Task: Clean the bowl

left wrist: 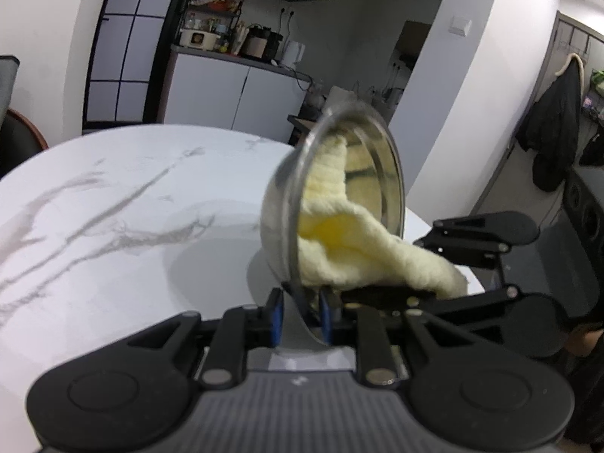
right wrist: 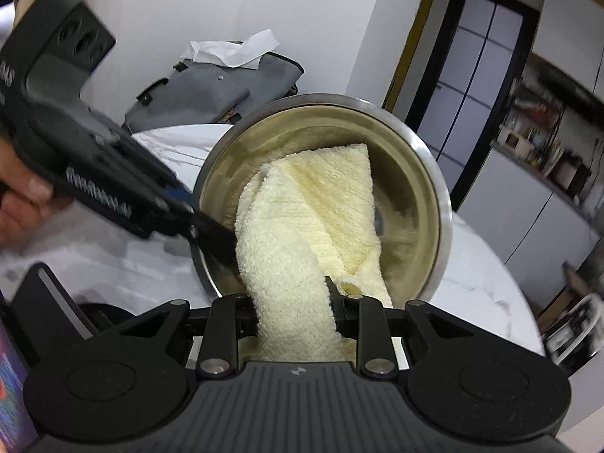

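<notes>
A steel bowl (left wrist: 281, 204) is held on its side above the white marble table (left wrist: 113, 226). My left gripper (left wrist: 300, 315) is shut on the bowl's rim, its blue pads either side of the edge. In the right wrist view the bowl (right wrist: 434, 173) faces me with its mouth open. My right gripper (right wrist: 294, 315) is shut on a pale yellow cloth (right wrist: 302, 226) that is pushed into the bowl against its inner wall. The cloth (left wrist: 351, 241) hangs out of the bowl in the left wrist view, where the right gripper (left wrist: 381, 294) reaches in from the right.
A grey bag (right wrist: 211, 87) with white paper on it lies at the table's far side. A kitchen counter with appliances (left wrist: 241, 41) stands beyond the table. A dark coat (left wrist: 555, 128) hangs at the right wall.
</notes>
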{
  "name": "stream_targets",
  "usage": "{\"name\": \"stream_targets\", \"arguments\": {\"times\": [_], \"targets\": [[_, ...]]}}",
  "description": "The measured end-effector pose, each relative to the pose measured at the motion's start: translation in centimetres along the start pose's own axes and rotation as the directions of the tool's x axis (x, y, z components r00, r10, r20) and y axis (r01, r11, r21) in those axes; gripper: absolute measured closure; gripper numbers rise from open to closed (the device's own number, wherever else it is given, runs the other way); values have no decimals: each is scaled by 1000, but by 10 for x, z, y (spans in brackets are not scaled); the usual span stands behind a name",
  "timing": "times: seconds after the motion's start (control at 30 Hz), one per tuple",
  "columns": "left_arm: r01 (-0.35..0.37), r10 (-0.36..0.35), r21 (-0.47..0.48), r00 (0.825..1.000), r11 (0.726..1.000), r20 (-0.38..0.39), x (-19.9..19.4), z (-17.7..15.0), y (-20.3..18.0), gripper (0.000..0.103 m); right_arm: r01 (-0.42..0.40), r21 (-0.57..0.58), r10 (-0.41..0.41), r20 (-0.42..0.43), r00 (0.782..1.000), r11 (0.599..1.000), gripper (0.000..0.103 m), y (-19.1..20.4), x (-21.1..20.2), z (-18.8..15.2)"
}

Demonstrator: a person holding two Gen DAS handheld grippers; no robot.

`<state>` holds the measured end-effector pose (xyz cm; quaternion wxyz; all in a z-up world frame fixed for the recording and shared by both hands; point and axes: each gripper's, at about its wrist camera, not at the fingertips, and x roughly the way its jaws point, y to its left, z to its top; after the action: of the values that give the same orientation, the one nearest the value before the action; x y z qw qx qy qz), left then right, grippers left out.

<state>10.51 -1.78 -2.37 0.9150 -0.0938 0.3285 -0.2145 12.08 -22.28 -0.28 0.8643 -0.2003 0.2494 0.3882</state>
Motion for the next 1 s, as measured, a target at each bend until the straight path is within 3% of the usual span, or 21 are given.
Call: {"name": "stream_targets", "arguments": {"times": [0.1,0.2,0.33,0.43,0.67,0.83,1.0], "targets": [[-15,15,12,1000,1000,4,1,-1,-3,82,-81,84,81,8,997,993,72,-7,0,-1],[-21,21,22,1000,1000,11,-1,-2,-4,84,-86,94,85,12,996,992,72,-10,-1,-4],[-30,29,48,999,998,21,-6,0,-6,84,39,-18,-38,15,999,999,74,1,-4,-5],[-23,22,43,999,999,28,-11,2,-3,84,186,-126,-179,63,982,974,74,9,-9,-5],[-24,22,48,999,999,29,-13,2,-1,84,274,-201,-252,130,959,940,75,17,-14,1],[-22,20,42,999,999,34,-12,2,-1,83,259,-209,-247,83,965,943,75,18,-7,0],[-28,27,43,999,999,28,-10,0,-4,83,135,-103,-131,39,991,985,74,11,-6,-1]]}}
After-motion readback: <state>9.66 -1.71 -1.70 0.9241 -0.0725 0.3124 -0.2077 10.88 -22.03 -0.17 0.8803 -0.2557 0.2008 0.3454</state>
